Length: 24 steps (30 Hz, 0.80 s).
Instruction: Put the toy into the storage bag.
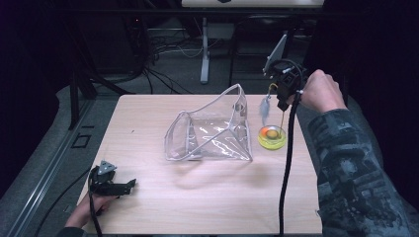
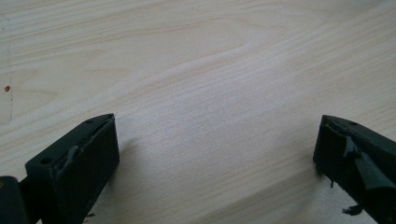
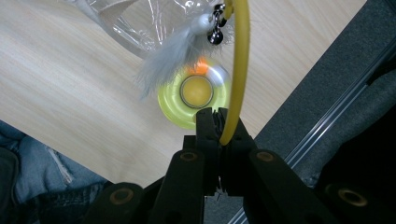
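Item one, my right gripper (image 3: pixel 219 122): jaws clamped on the yellow wand (image 3: pixel 239 70) of a cat toy, held high over the right edge of the table (image 1: pixel 197 197). Item two, the wand's trimmings: a grey feather (image 3: pixel 168 53) and a small bell (image 3: pixel 215 36) hang from its upper end, dangling above the toy's yellow round base (image 3: pixel 173 103), which sits on the wood with an orange ball in its centre. From the high view the wand runs down toward the base (image 1: pixel 272 137); whether it is seated in the base or lifted free, I cannot tell. Item three, a clear plastic pouch (image 1: pixel 210 131): just left of the base, mouth gaping open, standing slackly. Item four, my left gripper (image 1: pixel 114 186): resting at the near left corner, jaws spread wide over bare wood, gripping nothing. Step in hand, as I judge it: carrying the toy by its wand toward the pouch. The next move calls for keeping the grip firm, swinging left over the opening, and bringing the left gripper up to steady the pouch's rim.
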### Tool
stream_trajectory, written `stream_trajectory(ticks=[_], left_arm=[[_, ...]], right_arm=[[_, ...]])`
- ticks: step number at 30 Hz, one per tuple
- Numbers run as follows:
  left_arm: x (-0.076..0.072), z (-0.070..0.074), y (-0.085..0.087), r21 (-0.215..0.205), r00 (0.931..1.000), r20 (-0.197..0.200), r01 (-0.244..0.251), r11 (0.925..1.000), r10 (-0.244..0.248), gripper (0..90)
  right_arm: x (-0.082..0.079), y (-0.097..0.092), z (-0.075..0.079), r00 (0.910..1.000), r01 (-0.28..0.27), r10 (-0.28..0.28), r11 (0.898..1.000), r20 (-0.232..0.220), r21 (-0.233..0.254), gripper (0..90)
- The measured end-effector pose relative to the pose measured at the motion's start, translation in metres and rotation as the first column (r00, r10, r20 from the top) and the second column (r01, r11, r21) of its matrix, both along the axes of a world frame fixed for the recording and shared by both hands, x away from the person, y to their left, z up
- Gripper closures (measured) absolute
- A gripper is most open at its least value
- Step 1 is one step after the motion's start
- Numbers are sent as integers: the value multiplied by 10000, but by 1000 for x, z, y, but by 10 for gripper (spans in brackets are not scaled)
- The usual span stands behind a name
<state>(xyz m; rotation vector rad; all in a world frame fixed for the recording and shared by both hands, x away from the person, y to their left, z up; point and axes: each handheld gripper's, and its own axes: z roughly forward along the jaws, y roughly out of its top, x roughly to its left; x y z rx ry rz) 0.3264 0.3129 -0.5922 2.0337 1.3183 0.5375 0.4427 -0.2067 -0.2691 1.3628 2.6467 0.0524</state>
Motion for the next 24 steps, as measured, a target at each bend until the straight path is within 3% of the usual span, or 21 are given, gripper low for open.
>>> stream_trajectory(ticks=[24], left_arm=[[0, 0, 0, -1, 10000, 2, 0, 10000, 0, 3]], right_arm=[[0, 6, 17, 9997, -146, 147, 9999, 190, -69, 880]])
